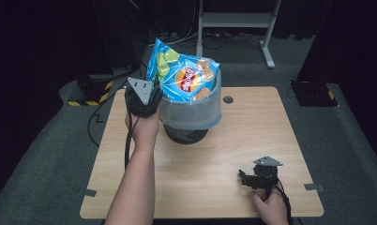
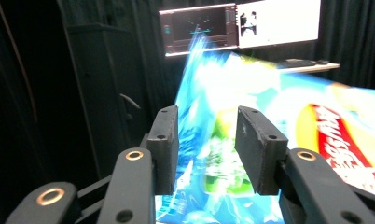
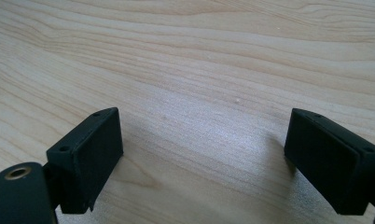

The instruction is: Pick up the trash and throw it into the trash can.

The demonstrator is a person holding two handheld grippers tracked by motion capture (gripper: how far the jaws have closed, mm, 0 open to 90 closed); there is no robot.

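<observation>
- Chip bag is sticking out of bin, centre of high view.
- Left gripper is standing part-open around bag edge, pads not pressing; bag is risking tipping out.
- Right gripper is resting wide, lower right.

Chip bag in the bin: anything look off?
Yes. The chip bag stands tilted in the lined bin, most of it sticking out above the rim rather than down inside. The left gripper sits open at its edge, pads off it. Nothing spilled on the table.
</observation>
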